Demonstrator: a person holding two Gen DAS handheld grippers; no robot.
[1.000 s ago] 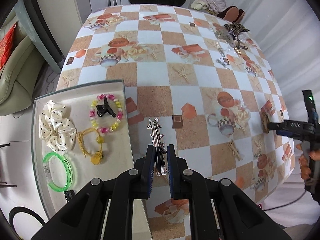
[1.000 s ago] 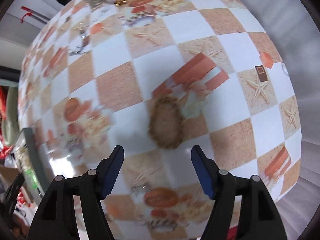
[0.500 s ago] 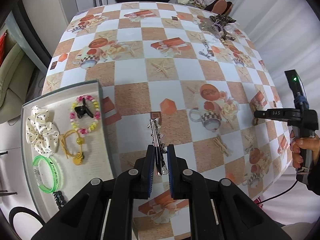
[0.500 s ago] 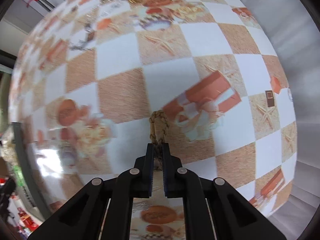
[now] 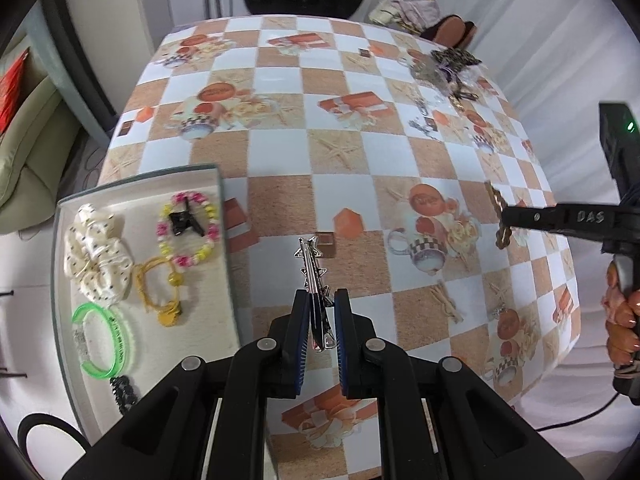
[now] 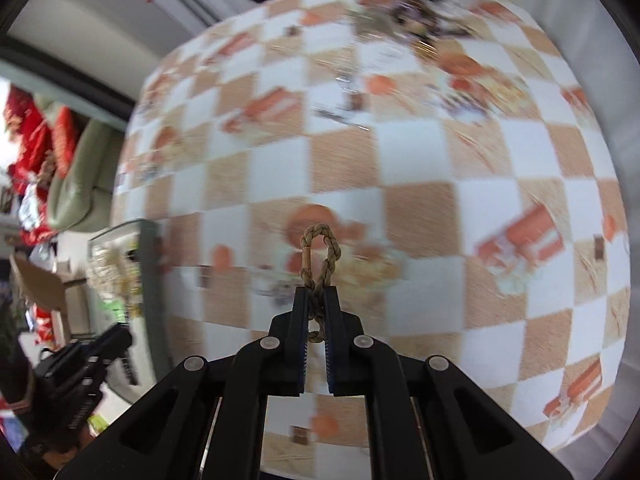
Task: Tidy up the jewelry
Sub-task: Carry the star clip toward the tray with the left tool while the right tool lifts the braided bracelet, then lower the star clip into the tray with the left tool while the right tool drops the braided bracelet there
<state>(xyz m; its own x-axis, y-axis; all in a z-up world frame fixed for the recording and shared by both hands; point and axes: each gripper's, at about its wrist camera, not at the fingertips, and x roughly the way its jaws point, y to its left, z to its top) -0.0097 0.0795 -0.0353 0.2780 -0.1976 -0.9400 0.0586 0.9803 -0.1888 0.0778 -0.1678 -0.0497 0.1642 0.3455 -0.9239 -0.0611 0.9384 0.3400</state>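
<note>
My left gripper (image 5: 322,300) is shut on a silver star hair clip (image 5: 313,268) that sticks out ahead of the fingertips, above the checkered tablecloth just right of the grey tray (image 5: 224,216). In the tray lie a white dotted scrunchie (image 5: 96,256), a bead bracelet (image 5: 188,230) with a black clip, a yellow cord (image 5: 160,292), a green bangle (image 5: 106,340) and a black beaded piece (image 5: 124,394). My right gripper (image 6: 316,300) is shut on a tan braided loop (image 6: 320,248), lifted off the table; the same braided loop (image 5: 498,216) hangs at the right gripper's (image 5: 505,218) tip in the left wrist view.
A tangle of chains and jewelry (image 5: 448,68) lies at the table's far right corner. Small light clips (image 5: 446,300) rest on the cloth near the right edge. A hand (image 5: 622,320) holds the right gripper's handle. A sofa (image 5: 28,136) stands left of the table.
The right gripper closed on the braided loop, lifted it off the cloth and swung toward the tray side. The left gripper kept hold of the star clip, nearly still.
</note>
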